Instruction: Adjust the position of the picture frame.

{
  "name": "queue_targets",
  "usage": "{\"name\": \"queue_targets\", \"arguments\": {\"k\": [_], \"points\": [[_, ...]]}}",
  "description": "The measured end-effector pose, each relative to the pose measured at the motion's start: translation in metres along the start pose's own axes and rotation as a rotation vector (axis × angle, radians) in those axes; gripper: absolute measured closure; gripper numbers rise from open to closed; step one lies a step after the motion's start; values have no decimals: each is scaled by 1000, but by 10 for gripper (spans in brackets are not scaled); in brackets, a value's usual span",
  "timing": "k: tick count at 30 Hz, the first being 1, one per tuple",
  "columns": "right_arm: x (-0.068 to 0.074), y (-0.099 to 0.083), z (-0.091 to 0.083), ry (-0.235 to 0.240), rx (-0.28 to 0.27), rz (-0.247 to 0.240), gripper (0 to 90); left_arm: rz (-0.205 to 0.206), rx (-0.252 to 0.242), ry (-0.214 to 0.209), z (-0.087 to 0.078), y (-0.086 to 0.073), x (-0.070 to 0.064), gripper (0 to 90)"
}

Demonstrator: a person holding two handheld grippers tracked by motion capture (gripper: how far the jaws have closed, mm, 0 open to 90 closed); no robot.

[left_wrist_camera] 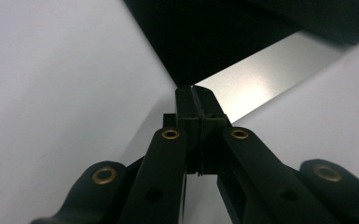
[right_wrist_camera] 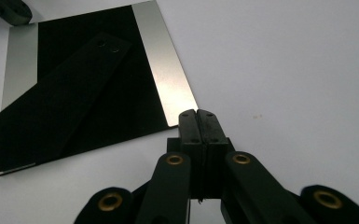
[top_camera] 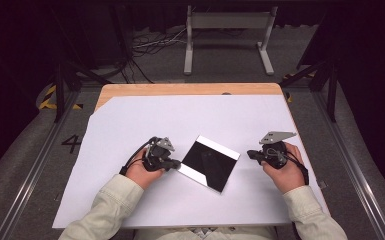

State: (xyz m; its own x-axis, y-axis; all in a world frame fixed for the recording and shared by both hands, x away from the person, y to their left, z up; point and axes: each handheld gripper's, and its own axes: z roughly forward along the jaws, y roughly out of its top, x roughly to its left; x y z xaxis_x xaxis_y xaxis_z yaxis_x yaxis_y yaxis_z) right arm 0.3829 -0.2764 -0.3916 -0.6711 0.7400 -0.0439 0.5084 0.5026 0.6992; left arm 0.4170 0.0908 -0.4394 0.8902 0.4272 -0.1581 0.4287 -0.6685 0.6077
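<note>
Both my grippers rest closed on the desk, one on each side of a single picture frame.

My left hand (top_camera: 141, 170) lies low on the white sheet (top_camera: 130, 125), toward the desk's near edge, its forearm coming in at a slant; my left gripper (top_camera: 176, 163) has its jaws pressed together, empty, with the tips at the frame's left corner. My right hand (top_camera: 286, 172) sits toward the desk's right edge, and my right gripper (top_camera: 250, 154) points left with its jaws also pressed together, holding nothing, just beside the frame's right corner. The one picture frame (top_camera: 211, 162) lies face down mid-desk, turned like a diamond, with a black back, silver edge strips and a stand flap. I can read no writing on it.
</note>
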Motion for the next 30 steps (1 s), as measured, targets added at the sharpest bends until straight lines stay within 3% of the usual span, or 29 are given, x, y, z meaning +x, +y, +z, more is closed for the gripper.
{"name": "queue_targets", "arguments": {"k": [7, 14, 27, 30], "points": [[-6, -4, 3, 17, 40, 31, 900, 21, 3, -61, 5, 3, -9, 900], [-9, -3, -2, 8, 24, 45, 900, 73, 18, -126, 13, 8, -24, 900], [-15, -4, -13, -5, -1, 63, 900, 156, -5, -202, 33, 21, -49, 900], [-16, -4, -14, -4, -6, 64, 900, 159, -7, -201, 35, 22, -51, 900]]}}
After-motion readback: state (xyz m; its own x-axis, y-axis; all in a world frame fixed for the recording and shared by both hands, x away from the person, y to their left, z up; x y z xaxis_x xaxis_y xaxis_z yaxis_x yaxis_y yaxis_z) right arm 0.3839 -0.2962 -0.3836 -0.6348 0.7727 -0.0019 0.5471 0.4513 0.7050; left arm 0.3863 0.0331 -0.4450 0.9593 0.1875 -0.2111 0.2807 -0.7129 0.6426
